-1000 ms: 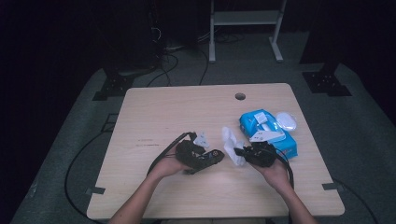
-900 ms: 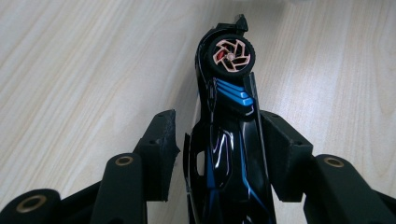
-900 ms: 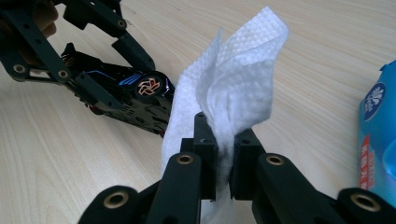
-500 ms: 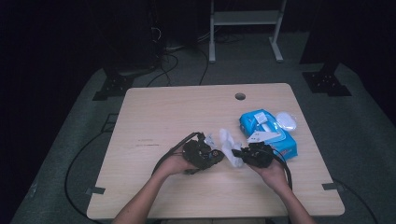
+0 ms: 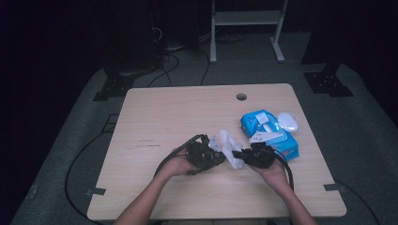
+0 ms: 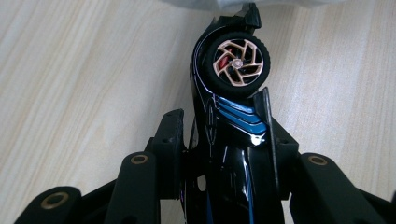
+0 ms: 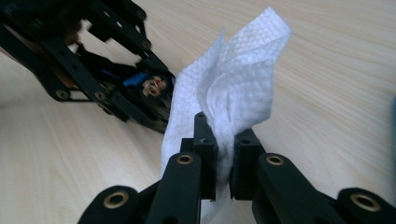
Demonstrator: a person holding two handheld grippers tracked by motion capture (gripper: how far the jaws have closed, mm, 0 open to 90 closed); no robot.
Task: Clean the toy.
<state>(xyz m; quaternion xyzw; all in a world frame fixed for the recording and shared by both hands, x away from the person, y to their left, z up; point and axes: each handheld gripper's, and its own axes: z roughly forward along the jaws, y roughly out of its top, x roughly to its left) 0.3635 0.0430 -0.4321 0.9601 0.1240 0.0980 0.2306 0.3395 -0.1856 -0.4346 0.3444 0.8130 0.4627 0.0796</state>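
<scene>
My left gripper [image 6: 224,154] is clamped on a black toy car [image 6: 233,116], its jaws having just closed further onto the body; one bronze-spoked wheel [image 6: 237,63] stands clear above the pads. My right gripper [image 7: 224,172] pinches a white wipe [image 7: 229,88], which rises crumpled from between its pads. In the high view I see both grippers meeting near the middle of the wooden table [image 5: 187,112], toward its near edge, with the wipe between them and just touching the car's nose. A blue wipe pack [image 5: 270,133] lies right of the right gripper, with a white lid [image 5: 287,121] at its far side.
</scene>
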